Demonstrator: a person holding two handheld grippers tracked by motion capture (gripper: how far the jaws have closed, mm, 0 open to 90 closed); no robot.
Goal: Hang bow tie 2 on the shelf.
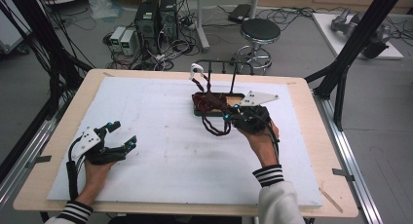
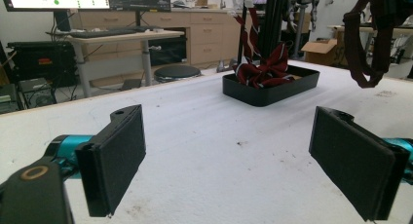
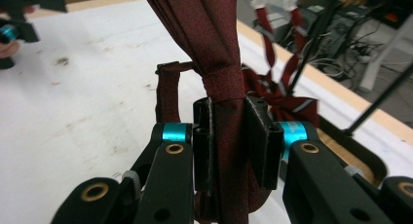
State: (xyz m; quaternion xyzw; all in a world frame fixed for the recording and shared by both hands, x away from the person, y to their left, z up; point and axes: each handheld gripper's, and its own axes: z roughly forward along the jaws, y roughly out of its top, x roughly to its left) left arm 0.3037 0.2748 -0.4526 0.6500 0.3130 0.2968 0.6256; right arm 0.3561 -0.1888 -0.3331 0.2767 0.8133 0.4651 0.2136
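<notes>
Right tool (image 3: 229, 141) clamps dark red tie (image 3: 214, 48) just below its knot; left tool (image 2: 229, 156) gapes wide.

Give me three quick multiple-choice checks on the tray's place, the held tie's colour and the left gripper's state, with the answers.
1. Where does the black tray sit?
A. far side of the white mat, by the rack
B. near left corner
C. on the floor

2. What colour is the tie in the right gripper?
A. blue
B. dark red
C. yellow

3. How is the left gripper?
A. shut on a tie
B. shut on nothing
C. open, holding nothing

Answers: 1 A, the high view shows it at the mat's far edge under the rack. 2 B, the cloth between the jaws is dark red. 3 C, its pads stand wide apart over bare mat.
</notes>
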